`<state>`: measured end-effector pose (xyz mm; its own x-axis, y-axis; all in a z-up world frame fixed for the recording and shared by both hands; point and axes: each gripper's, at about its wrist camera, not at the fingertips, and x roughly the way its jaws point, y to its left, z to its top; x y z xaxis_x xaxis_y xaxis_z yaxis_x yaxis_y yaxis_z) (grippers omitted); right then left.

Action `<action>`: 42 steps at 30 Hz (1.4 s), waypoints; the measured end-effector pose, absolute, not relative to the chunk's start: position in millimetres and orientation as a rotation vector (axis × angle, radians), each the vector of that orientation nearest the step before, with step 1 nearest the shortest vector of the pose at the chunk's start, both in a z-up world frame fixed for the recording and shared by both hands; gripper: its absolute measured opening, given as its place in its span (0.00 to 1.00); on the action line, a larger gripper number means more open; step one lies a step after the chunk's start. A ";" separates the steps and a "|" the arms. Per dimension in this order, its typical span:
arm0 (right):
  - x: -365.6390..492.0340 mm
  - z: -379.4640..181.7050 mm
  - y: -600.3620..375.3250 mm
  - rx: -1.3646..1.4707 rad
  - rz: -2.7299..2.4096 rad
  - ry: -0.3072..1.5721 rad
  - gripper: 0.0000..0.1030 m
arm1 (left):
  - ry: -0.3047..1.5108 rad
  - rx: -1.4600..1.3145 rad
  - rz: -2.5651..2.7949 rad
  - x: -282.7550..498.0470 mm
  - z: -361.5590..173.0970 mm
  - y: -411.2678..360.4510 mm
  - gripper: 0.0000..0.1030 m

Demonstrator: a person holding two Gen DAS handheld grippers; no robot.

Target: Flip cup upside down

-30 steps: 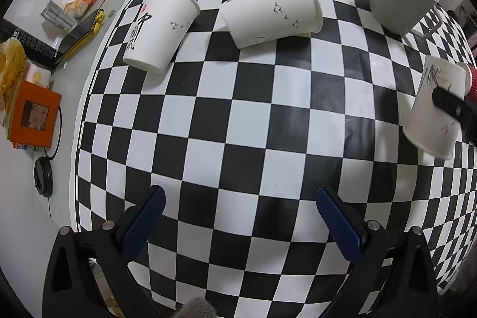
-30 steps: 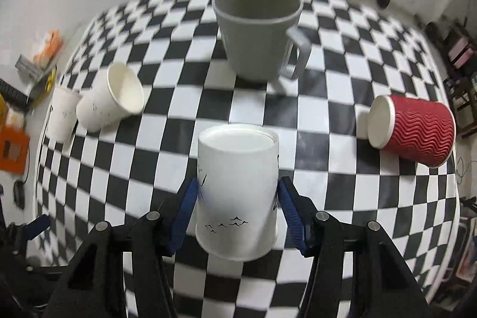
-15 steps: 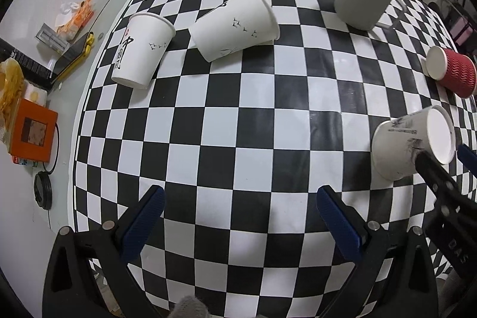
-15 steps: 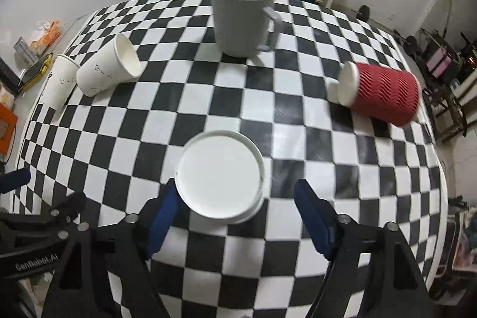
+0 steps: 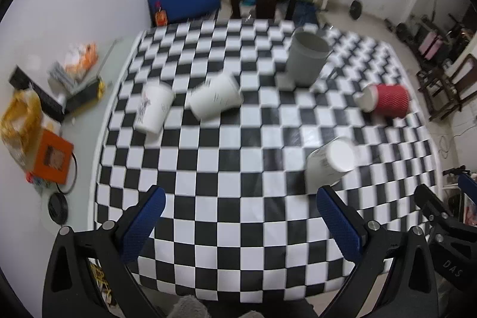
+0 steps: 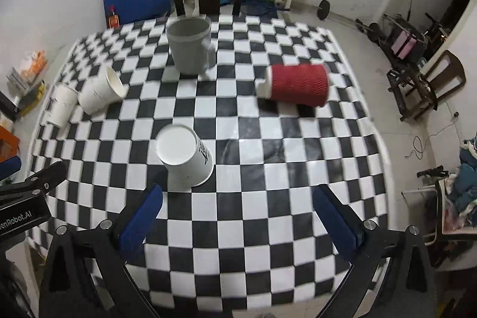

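Black-and-white checkered bench [image 6: 268, 198]; plain grey mug [image 6: 190, 45] at upper centre; red ribbed paper cup [image 6: 298, 85] (white inside); white upturned paper cup [image 6: 184, 160], dark print.

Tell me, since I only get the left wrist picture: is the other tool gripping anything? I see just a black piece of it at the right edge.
Observer: No. In the right wrist view the right gripper is spread wide, with nothing between its fingers.
Operator: Does the grey mug have a handle? I can't make one out.
Observer: Yes. From that side the grey mug shows a handle on its right.
Operator: And the tipped white cup beside it?
Observer: The lying white cup turns its open mouth toward that camera, and it looks empty inside.
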<state>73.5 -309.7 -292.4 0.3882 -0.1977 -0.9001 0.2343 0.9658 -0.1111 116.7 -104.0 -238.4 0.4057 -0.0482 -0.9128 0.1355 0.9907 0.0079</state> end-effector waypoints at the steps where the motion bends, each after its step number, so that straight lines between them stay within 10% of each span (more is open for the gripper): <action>1: 69.2 -277.7 -308.5 0.031 -0.283 1.125 0.99 | 1.132 0.082 -0.127 113.4 -227.1 -104.4 1.00; 19: 17.5 -105.7 -289.7 0.055 -0.342 1.036 0.99 | 1.044 0.047 -0.132 62.7 -95.8 -95.3 1.00; 42: -5.0 -67.3 -279.7 0.053 -0.326 1.044 0.99 | 1.066 0.062 -0.102 40.5 -73.3 -93.1 1.00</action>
